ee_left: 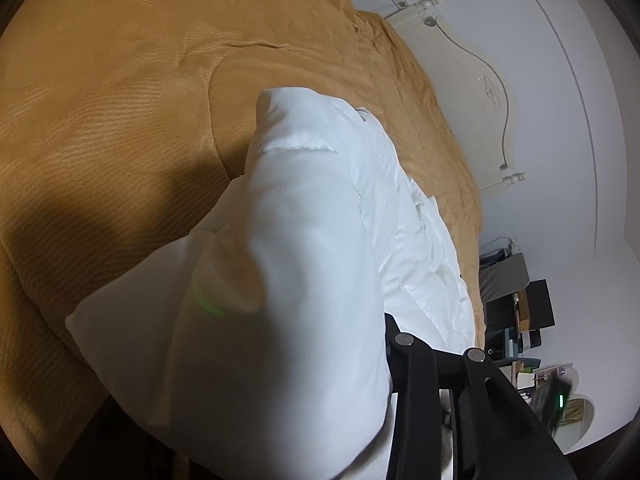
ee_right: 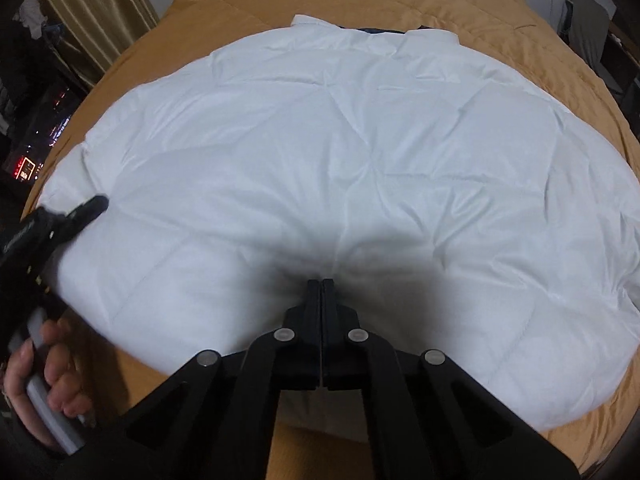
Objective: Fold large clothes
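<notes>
**White padded garment spread on the bed, both tools at its near edge**

White quilted fabric — a large padded garment (ee_right: 340, 152) — lies spread flat across the ochre bedspread (ee_right: 500, 12) of the bed, its collar at the far end and its hem toward the near side. In the right wrist view the right tool (ee_right: 322, 284) has its two black fingers pressed fully together, the tips sitting at the middle of the garment's near edge, in the shadow they cast; whether any fabric is pinched between them cannot be told.

At the left of that view the left tool (ee_right: 90, 206) reaches onto the garment's near left corner, held by a hand (ee_right: 48, 376) just below it. In the left wrist view a fold of the white cloth (ee_left: 260, 280) rises close before the lens and hides one finger — the cloth looks caught in the tool, the fingers partly closed. A cream headboard (ee_left: 468, 92) stands at the right of the bed there, against a white wall.
</notes>
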A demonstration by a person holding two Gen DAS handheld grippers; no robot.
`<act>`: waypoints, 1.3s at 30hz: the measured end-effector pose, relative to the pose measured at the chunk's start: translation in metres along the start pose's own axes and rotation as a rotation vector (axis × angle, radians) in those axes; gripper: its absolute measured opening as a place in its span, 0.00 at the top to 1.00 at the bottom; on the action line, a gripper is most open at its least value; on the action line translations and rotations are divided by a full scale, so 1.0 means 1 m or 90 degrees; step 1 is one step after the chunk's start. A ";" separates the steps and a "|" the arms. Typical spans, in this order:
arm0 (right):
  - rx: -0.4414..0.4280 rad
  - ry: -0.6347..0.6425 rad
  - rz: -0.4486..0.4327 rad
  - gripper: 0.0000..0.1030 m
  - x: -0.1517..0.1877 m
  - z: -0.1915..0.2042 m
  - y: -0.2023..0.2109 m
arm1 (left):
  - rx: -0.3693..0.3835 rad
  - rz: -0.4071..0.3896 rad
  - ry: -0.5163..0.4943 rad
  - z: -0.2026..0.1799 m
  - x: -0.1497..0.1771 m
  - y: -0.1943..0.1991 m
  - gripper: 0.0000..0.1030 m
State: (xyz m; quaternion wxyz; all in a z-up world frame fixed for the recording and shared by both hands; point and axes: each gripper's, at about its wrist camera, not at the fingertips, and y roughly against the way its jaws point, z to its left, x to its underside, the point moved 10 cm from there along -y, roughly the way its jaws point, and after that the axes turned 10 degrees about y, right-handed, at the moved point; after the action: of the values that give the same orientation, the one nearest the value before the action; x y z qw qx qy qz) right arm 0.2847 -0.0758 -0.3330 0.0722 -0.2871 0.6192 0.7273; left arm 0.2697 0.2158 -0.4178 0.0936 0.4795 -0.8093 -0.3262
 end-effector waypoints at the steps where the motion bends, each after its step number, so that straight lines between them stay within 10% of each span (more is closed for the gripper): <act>1: 0.004 -0.014 0.001 0.99 -0.016 -0.006 -0.006 | -0.002 -0.001 -0.001 0.000 0.000 -0.001 0.63; 12: 0.034 -0.110 0.019 1.00 -0.156 -0.070 -0.096 | -0.006 0.019 -0.032 -0.011 -0.005 -0.006 0.63; 17: 0.046 -0.126 0.022 1.00 -0.169 -0.071 -0.096 | -0.007 0.023 -0.020 -0.003 -0.004 -0.005 0.63; 31: -0.078 -0.065 0.055 1.00 0.044 0.019 0.029 | -0.019 0.007 -0.005 -0.002 0.004 0.002 0.62; 39: -0.060 -0.028 0.059 1.00 0.061 0.011 -0.011 | -0.011 0.021 0.007 -0.005 0.006 0.017 0.60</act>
State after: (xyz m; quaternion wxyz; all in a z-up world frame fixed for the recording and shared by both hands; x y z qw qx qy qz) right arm 0.2359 -0.0786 -0.3727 0.0384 -0.2449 0.5949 0.7646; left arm 0.2567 0.2141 -0.4043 0.1077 0.4668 -0.8138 -0.3289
